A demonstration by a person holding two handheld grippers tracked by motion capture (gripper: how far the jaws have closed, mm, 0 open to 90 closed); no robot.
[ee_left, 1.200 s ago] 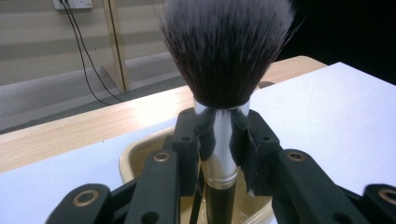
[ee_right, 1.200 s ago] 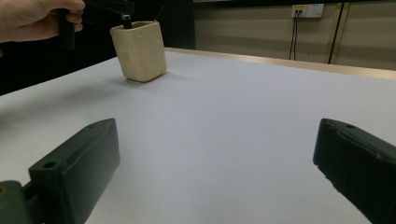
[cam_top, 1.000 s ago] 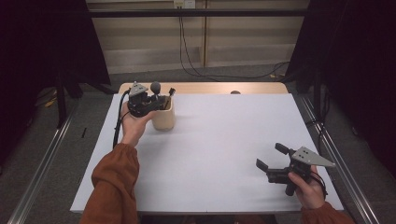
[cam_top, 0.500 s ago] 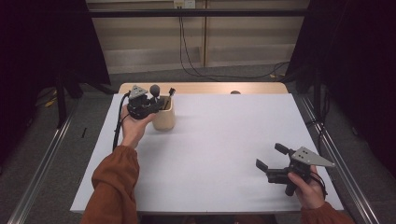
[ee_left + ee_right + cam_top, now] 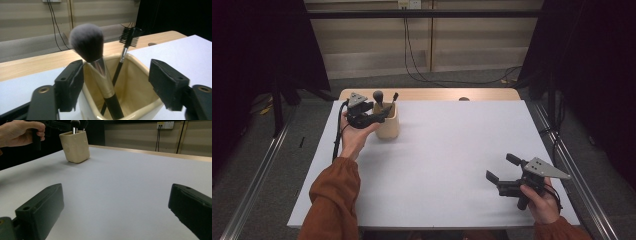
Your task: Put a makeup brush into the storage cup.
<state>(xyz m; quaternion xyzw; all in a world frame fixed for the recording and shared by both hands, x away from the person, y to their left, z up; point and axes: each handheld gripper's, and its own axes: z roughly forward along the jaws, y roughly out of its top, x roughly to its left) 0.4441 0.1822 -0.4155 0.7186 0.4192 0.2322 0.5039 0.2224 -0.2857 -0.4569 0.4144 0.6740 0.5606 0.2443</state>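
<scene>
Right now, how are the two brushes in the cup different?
The powder brush has a big, round, fluffy grey head; the comb brush has a small flat black head with comb teeth and bristles. The powder brush has a thick handle with a shiny metal collar; the comb brush has a thin black stick. The powder brush stands nearer the left gripper; the comb brush leans behind it. Both stand head-up in the cream cup.

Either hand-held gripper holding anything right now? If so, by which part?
Nothing is held. The left hand-held gripper is open, its jaws either side of the cream ceramic cup with the fluffy grey-bristled makeup brush. The right hand-held gripper is open above the white table.
</scene>
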